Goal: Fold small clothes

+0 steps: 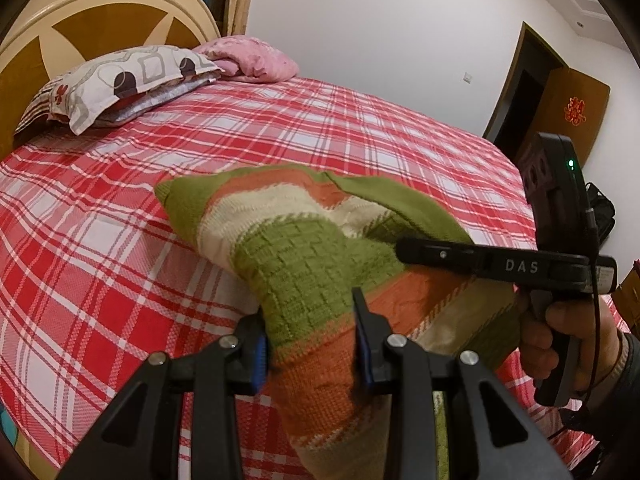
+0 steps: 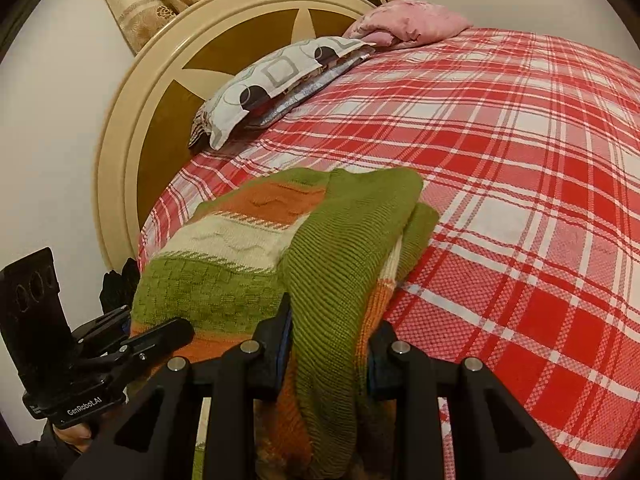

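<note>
A small knitted sweater [image 1: 288,252] in green, orange and cream bands lies bunched on the red plaid bed [image 1: 120,208], its far end resting on the sheet. My left gripper [image 1: 314,340] is shut on a thick fold of its orange and green body. My right gripper [image 2: 330,344] is shut on the sweater [image 2: 248,240] too, with a ribbed green sleeve [image 2: 344,248] draped between its blue pads. From the left wrist camera the right gripper's black body [image 1: 504,266] shows at the right, held by a hand [image 1: 568,328]. The left gripper's body [image 2: 52,360] sits at lower left in the right wrist view.
A patterned pillow [image 1: 120,84] and a pink bundle [image 1: 252,58] lie at the head of the bed against the round cream and brown headboard [image 2: 168,92]. A dark doorway [image 1: 520,92] stands at the right of the left wrist view. Plaid sheet [image 2: 520,200] stretches beyond the sweater.
</note>
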Demonstrator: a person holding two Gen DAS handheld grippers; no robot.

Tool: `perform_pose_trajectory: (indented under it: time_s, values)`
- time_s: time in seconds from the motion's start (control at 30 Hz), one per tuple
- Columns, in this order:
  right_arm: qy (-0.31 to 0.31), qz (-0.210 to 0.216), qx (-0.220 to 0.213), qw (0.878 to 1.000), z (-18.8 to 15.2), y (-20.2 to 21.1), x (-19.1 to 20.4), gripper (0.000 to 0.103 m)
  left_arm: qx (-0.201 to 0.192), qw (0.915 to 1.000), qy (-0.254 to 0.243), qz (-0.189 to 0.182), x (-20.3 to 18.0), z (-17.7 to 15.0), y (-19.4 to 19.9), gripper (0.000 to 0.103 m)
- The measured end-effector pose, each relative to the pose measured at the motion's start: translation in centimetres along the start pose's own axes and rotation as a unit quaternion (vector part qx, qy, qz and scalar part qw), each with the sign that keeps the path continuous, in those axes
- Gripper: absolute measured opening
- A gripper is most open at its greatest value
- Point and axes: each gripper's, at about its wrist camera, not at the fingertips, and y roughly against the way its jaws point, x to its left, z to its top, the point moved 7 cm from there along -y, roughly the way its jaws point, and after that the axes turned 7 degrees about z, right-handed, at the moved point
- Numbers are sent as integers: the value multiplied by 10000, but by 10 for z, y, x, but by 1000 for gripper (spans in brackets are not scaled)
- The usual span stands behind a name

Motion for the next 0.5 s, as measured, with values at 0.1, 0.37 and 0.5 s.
perform_pose_trajectory:
  time_s: [0.1, 0.37, 0.5]
  values:
    - [3, -45, 42, 10000, -3, -3, -4, 29, 30, 10000, -1, 26, 1, -4, -5, 36]
    - [-64, -100, 85, 9999, -9, -8, -12, 29, -79, 9999, -53, 96, 3, -13, -11, 39]
    - [-144, -11, 151, 9998, -12, -10, -14, 30, -74, 9999, 10, 115, 5, -17, -11, 42]
